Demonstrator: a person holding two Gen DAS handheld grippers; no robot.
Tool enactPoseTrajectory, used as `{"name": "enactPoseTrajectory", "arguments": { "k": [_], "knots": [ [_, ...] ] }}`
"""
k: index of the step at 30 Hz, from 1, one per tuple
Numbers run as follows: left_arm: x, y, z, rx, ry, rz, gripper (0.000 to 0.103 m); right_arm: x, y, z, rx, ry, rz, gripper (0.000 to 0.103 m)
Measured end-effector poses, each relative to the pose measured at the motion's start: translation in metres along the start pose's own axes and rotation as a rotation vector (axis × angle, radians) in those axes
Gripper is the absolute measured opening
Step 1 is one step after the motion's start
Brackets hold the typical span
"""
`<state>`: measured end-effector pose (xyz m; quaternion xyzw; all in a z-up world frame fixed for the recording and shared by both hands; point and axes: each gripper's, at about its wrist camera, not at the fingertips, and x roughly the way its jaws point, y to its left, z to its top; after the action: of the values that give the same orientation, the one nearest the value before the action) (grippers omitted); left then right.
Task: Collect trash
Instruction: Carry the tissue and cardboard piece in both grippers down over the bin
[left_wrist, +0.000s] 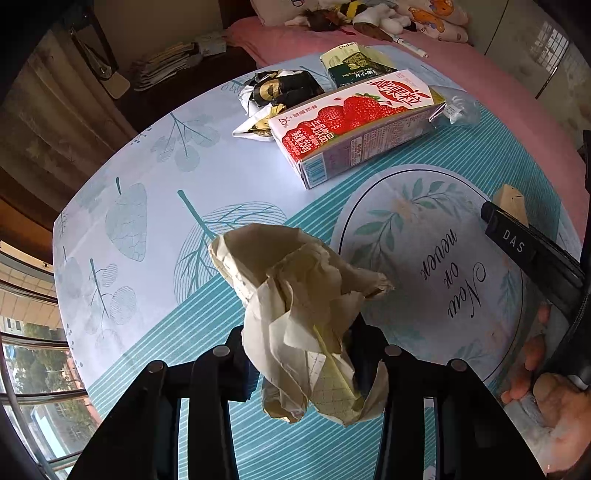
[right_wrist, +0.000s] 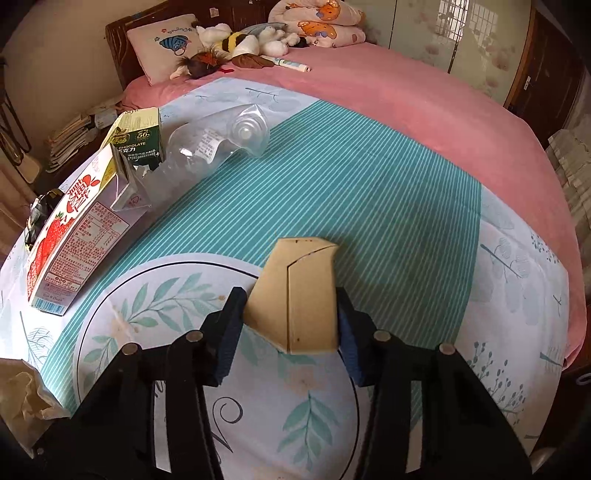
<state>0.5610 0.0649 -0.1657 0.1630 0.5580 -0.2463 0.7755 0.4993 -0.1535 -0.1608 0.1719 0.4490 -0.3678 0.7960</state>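
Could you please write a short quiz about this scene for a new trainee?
1. What does the left gripper hold?
2. True or false: the strawberry carton stands upright.
3. Which item lies behind the carton in the right wrist view? A) clear plastic bottle B) glass jar C) metal can

Key:
1. Crumpled paper, pinched between its fingers.
2. False; it lies on its side on the tablecloth. Meanwhile the right gripper clamps a cardboard piece.
3. A
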Motion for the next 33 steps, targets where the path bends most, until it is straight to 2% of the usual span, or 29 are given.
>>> {"name": "enactPoseTrajectory", "arguments": {
  "k": [9, 15, 21, 27, 30, 33],
  "knots": [
    [-0.016, -0.019, -0.017, -0.003, -0.008, -0.013, 0.034, -0.019, -0.036, -0.027, -0.076, 0.002, 0.042, 0.043],
    [-0.030, -0.040, -0.030, -0.005, -0.012, -0.018, 0.033, -0.040, -0.062, -0.037, -0.137, 0.003, 0.101, 0.043],
    [-0.060, -0.076, -0.053, -0.012, -0.037, -0.015, 0.032, -0.069, -0.105, -0.045, -0.186, 0.020, 0.192, 0.043],
    [-0.105, -0.136, -0.094, -0.068, -0.082, 0.004, 0.032, -0.116, -0.158, -0.065, -0.320, 0.016, 0.347, 0.043],
    [-0.129, -0.178, -0.128, -0.132, -0.102, 0.009, 0.031, -0.133, -0.194, -0.076, -0.399, 0.051, 0.439, 0.043],
    [-0.146, -0.217, -0.164, -0.215, -0.112, -0.021, 0.031, -0.148, -0.232, -0.090, -0.501, 0.085, 0.516, 0.043]
  ]
}}
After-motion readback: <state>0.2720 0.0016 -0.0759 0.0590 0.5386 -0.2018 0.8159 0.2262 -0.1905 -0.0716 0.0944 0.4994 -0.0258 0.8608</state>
